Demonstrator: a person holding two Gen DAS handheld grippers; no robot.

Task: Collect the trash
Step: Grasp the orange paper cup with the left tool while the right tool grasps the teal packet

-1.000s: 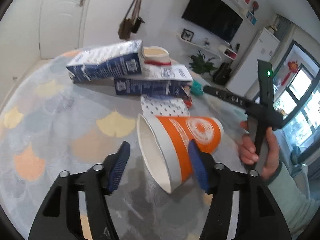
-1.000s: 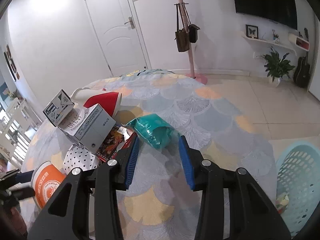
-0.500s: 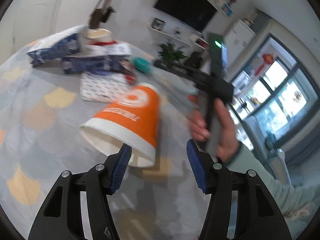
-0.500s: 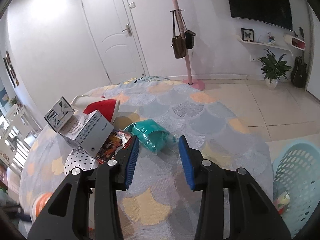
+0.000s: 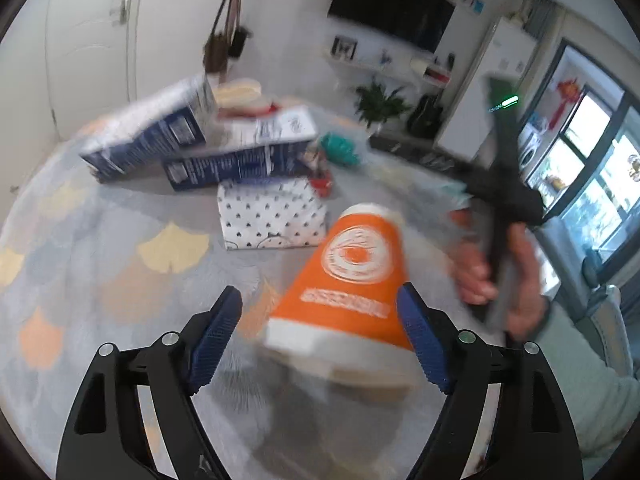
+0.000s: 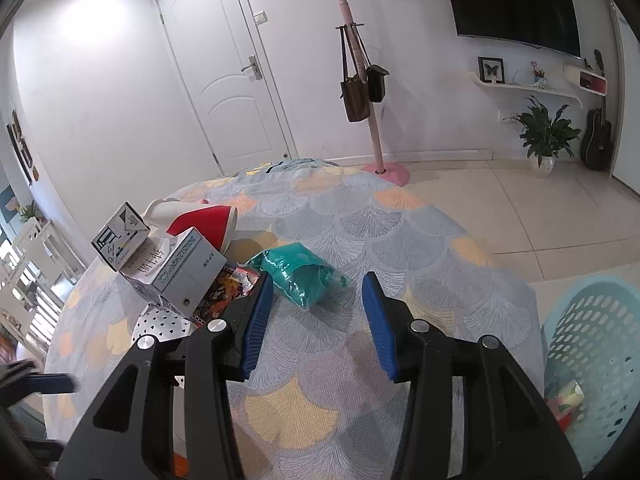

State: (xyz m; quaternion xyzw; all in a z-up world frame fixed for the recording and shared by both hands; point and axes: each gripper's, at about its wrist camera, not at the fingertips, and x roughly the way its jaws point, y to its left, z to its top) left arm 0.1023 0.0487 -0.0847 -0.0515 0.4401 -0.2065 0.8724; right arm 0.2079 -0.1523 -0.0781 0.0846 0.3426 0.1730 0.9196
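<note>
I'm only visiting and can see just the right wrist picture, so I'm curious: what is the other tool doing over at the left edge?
Observer: The left tool has an orange cup between its fingers. Its jaws have just been opening, and the left pad stands clear of the cup.
Visitor: Is the cup standing up?
Observer: No. It is tipped over, with its wide white rim toward the tool and its base pointing away.
Visitor: Who holds my tool?
Observer: A hand in a pale green sleeve grips the right tool by its black handle, to the right of the cup. That tool's jaws have just been opening too, with nothing between them.
</note>
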